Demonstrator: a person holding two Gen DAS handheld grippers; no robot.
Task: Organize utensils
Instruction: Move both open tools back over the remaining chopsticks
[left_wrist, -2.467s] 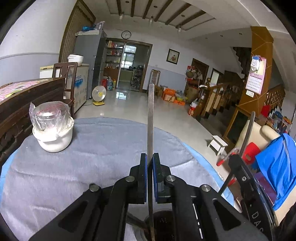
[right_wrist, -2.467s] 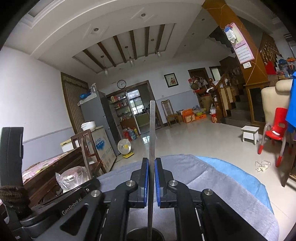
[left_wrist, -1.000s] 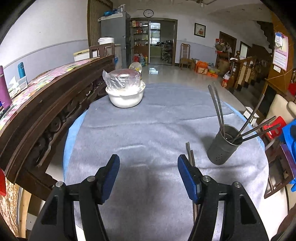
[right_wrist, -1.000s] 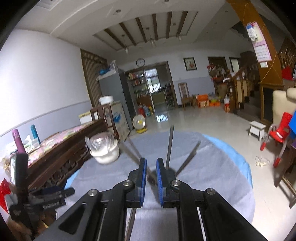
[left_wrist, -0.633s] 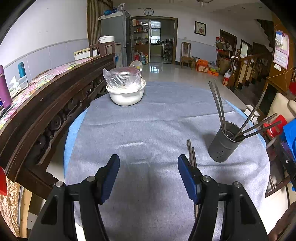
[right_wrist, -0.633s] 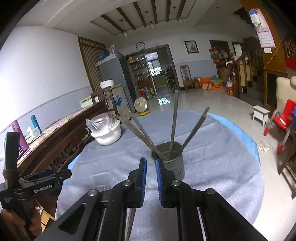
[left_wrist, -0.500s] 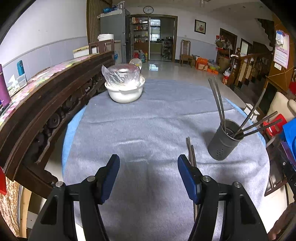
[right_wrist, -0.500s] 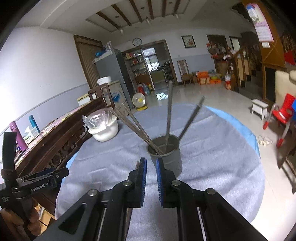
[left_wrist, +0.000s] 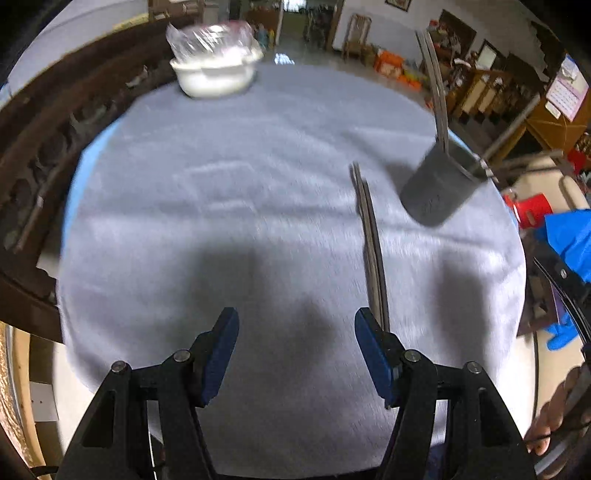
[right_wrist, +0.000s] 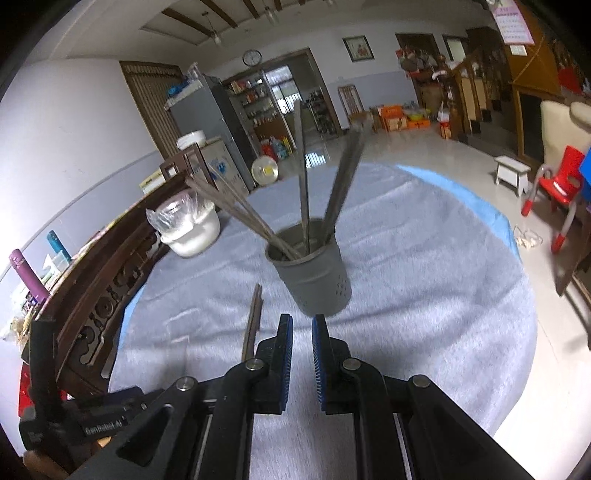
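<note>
A grey perforated utensil cup (right_wrist: 314, 273) stands on the grey tablecloth (right_wrist: 424, 280) and holds several metal chopsticks (right_wrist: 304, 173) fanned out. It also shows at the right of the left wrist view (left_wrist: 437, 188). A loose pair of chopsticks (left_wrist: 371, 243) lies flat on the cloth, left of the cup; the pair also shows in the right wrist view (right_wrist: 253, 317). My left gripper (left_wrist: 295, 334) is wide open and empty, low over the cloth, its right finger beside the pair's near end. My right gripper (right_wrist: 302, 332) is nearly closed with a narrow gap, empty, just in front of the cup.
A white bowl covered with plastic film (left_wrist: 214, 72) sits at the far left of the table (right_wrist: 188, 225). A dark carved wooden cabinet (left_wrist: 44, 147) runs along the table's left side. A red child's chair (right_wrist: 557, 188) and a white stool (right_wrist: 511, 173) stand on the floor to the right.
Both chopsticks I held went into the cup and both grippers let go. My left gripper has dropped lower toward the loose pair. My right gripper has drawn back from the cup.
</note>
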